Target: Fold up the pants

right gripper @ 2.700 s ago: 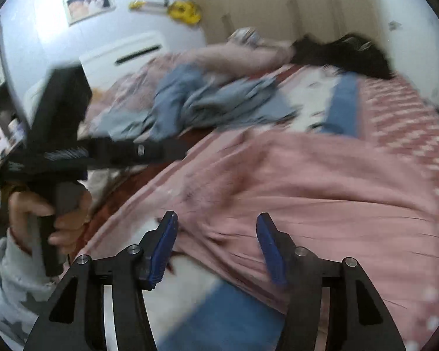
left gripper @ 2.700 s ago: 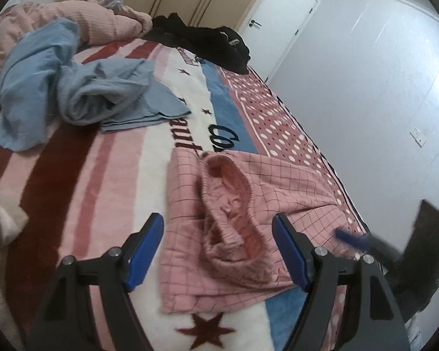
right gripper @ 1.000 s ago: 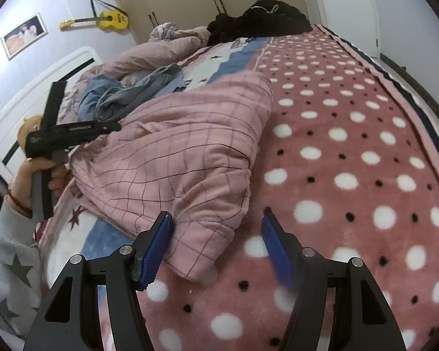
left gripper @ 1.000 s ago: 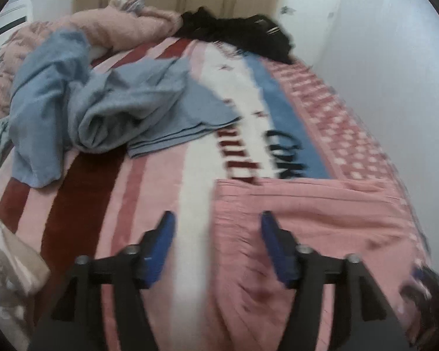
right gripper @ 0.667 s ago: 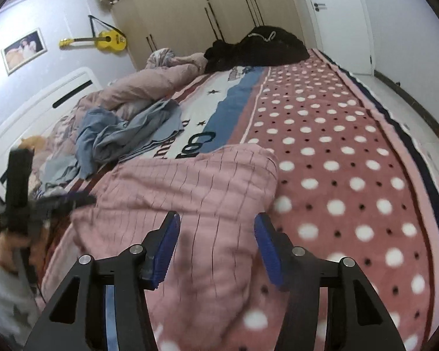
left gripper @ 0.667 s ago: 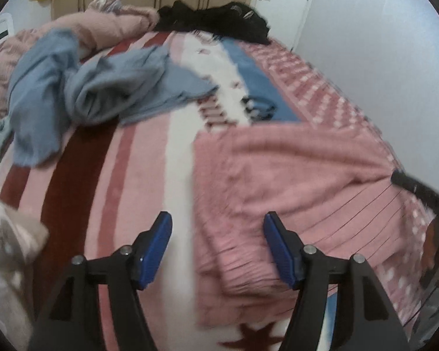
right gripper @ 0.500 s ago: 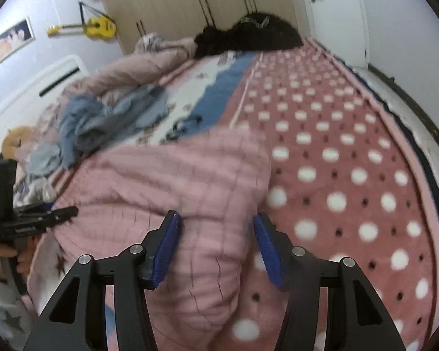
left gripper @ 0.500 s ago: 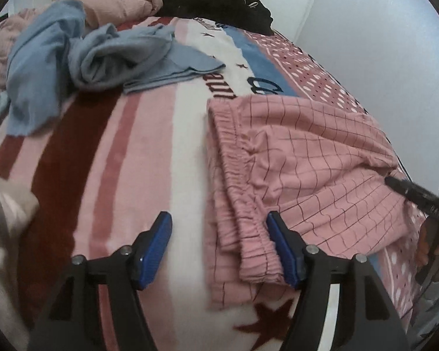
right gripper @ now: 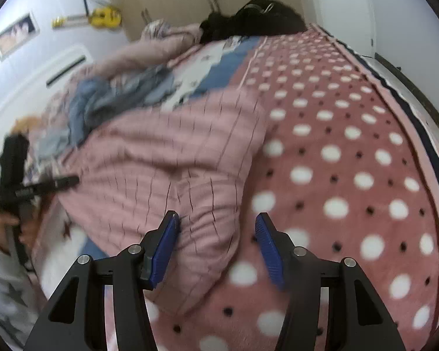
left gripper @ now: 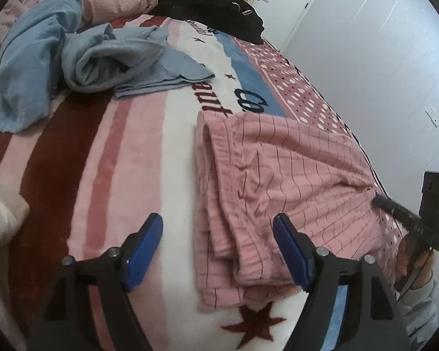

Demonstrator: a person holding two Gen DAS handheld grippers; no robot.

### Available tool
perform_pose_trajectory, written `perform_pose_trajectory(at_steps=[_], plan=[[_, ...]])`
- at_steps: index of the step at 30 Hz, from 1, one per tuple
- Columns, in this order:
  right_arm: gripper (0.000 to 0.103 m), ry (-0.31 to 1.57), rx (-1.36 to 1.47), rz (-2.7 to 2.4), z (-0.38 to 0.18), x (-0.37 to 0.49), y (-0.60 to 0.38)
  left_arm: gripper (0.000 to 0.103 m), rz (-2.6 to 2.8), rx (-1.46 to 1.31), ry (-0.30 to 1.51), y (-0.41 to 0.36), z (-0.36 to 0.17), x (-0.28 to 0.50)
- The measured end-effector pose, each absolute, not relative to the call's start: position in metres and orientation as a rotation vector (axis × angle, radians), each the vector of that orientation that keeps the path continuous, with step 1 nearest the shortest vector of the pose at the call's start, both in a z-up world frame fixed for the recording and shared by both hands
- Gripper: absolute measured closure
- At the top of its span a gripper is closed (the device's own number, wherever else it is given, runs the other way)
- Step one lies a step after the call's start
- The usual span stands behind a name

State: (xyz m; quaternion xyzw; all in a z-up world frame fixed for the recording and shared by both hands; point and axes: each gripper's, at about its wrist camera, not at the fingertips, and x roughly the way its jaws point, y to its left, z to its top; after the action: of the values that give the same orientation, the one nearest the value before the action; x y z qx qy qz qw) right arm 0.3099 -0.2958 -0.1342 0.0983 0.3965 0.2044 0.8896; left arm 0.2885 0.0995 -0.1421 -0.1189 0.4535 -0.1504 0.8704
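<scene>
**Both grippers are released over the pink pants, ready for the next grasp**

The pink checked pants (left gripper: 278, 175) lie on the bed blanket (left gripper: 125, 158), near its right edge and toward the near end, partly on the dotted band along that side. They look already doubled: in the left wrist view the elastic waistband runs along the left side of the bundle in several stacked layers. So I judge that a first fold is made and the step in hand is to set up the next one.

The left gripper (left gripper: 219, 245) hovers low over the near end of the waistband. Its jaws are wide apart and hold nothing; the right blue pad is over the cloth, the left one over bare blanket. The right gripper (right gripper: 216, 248) points along the bed from the opposite side of the pants, also released, with a puffed corner of the cloth between its pads, but not pinched. This view is somewhat blurred.

The next move probably calls for each gripper to go down and close on all layers of its end together, then carry one end over the other. The cloth is soft and thick, so a shallow pinch could take only the top layer.

A heap of blue clothes (left gripper: 73, 52) lies well apart, toward the far left of the bed.
</scene>
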Motion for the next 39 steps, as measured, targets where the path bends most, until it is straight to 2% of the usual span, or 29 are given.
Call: perform_pose_trajectory(at_steps=[4, 7, 11, 17, 24, 27, 30, 31, 32, 34, 35, 36, 37, 39], plan=[[0.047, 0.835, 0.146, 0.409, -0.125, 0.338, -0.288, 0.029, -0.306, -0.248, 0.955, 0.096, -0.141, 0.298], [0.046, 0.860, 0.132, 0.410, -0.130, 0.360, -0.282, 0.029, -0.267, -0.210, 0.963, 0.092, -0.145, 0.306], [0.046, 0.864, 0.237, 0.400, -0.135, 0.388, -0.291, 0.028, -0.255, -0.218, 0.975, 0.097, -0.155, 0.315], [0.041, 0.881, 0.298, 0.393, -0.151, 0.406, -0.296, 0.026, -0.262, -0.203, 0.969, 0.101, -0.163, 0.319], [0.037, 0.951, 0.450, 0.547, -0.149, 0.392, -0.308, 0.027, -0.416, -0.390, 1.001, 0.115, -0.159, 0.328], [0.037, 1.036, 0.432, 0.596, -0.156, 0.387, -0.301, 0.027, -0.453, -0.442, 1.044, 0.111, -0.169, 0.339], [0.037, 1.041, 0.434, 0.625, -0.160, 0.385, -0.298, 0.027, -0.490, -0.505, 1.065, 0.106, -0.175, 0.347], [0.037, 1.038, 0.451, 0.633, -0.161, 0.384, -0.298, 0.029, -0.503, -0.523, 1.078, 0.103, -0.176, 0.349], [0.037, 1.036, 0.470, 0.649, -0.162, 0.385, -0.297, 0.040, -0.513, -0.534, 1.091, 0.099, -0.177, 0.350], [0.046, 1.041, 0.488, 0.683, -0.166, 0.383, -0.290, 0.052, -0.522, -0.549, 1.124, 0.090, -0.180, 0.351], [0.054, 1.048, 0.491, 0.689, -0.168, 0.383, -0.287, 0.056, -0.507, -0.536, 1.123, 0.087, -0.179, 0.350], [0.055, 1.045, 0.477, 0.673, -0.168, 0.381, -0.282, 0.060, -0.493, -0.517, 1.120, 0.084, -0.176, 0.348], [0.056, 1.032, 0.446, 0.652, -0.166, 0.379, -0.278, 0.069, -0.484, -0.510, 1.118, 0.082, -0.174, 0.347], [0.068, 1.019, 0.427, 0.637, -0.162, 0.373, -0.275, 0.080, -0.482, -0.503, 1.104, 0.080, -0.167, 0.342]])
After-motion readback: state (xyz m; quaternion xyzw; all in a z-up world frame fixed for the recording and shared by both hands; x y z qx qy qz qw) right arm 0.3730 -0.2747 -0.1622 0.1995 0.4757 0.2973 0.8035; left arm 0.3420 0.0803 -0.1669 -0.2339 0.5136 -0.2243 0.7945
